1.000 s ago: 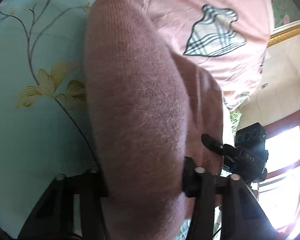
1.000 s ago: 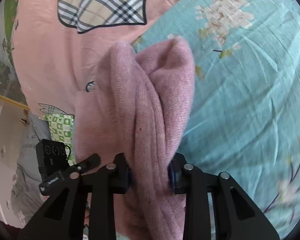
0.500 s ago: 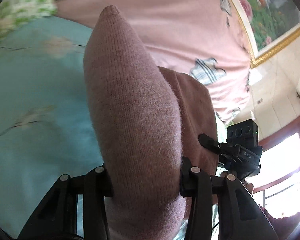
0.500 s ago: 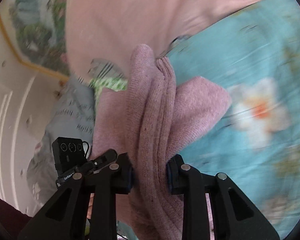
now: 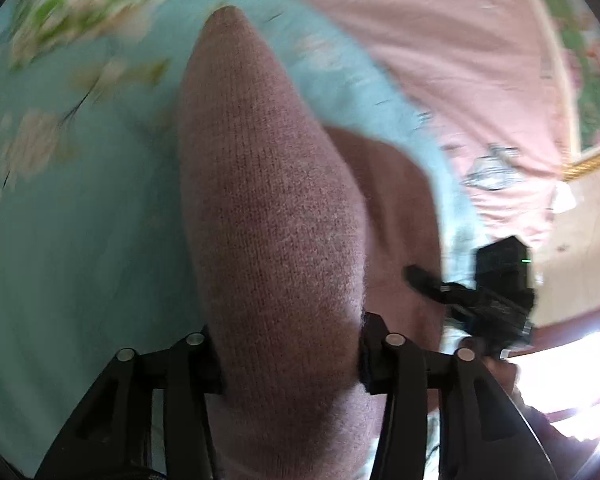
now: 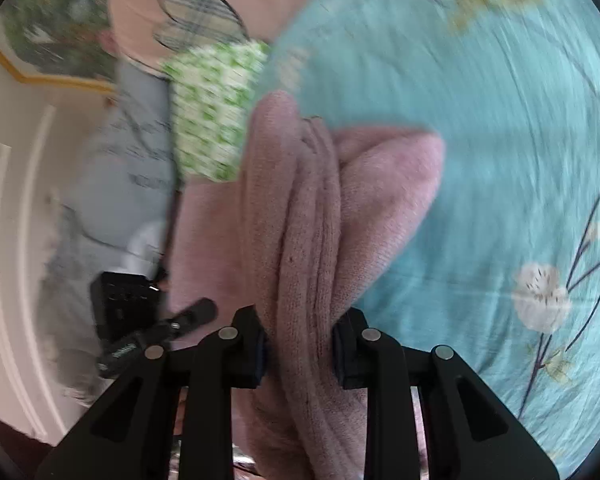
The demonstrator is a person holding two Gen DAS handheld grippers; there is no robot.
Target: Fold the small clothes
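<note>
Pink knit garment (image 5: 276, 216), bunched and folded thick, carried clear above the bed's blue floral sheet (image 5: 72, 248), slung between both tongs. Left tongs (image 5: 290, 354) pinch a fat, rounded bundle; jaws have just been opening a little, yet the pads press the knit on both sides. Right tongs (image 6: 300, 346) clamp a narrower stack of ribbed layers, several folds visible edge-on, one loose lobe bulging to the right. Judged soft, light, limp and springy: it will sag between grips and layers may creep apart, not slide out. Fuzzy surface looks grippy. Best hold: across all layers near the folded edge, not one ply. Green-patterned cloth (image 6: 212, 112) and pink quilt (image 5: 452, 60) lie beyond.
</note>
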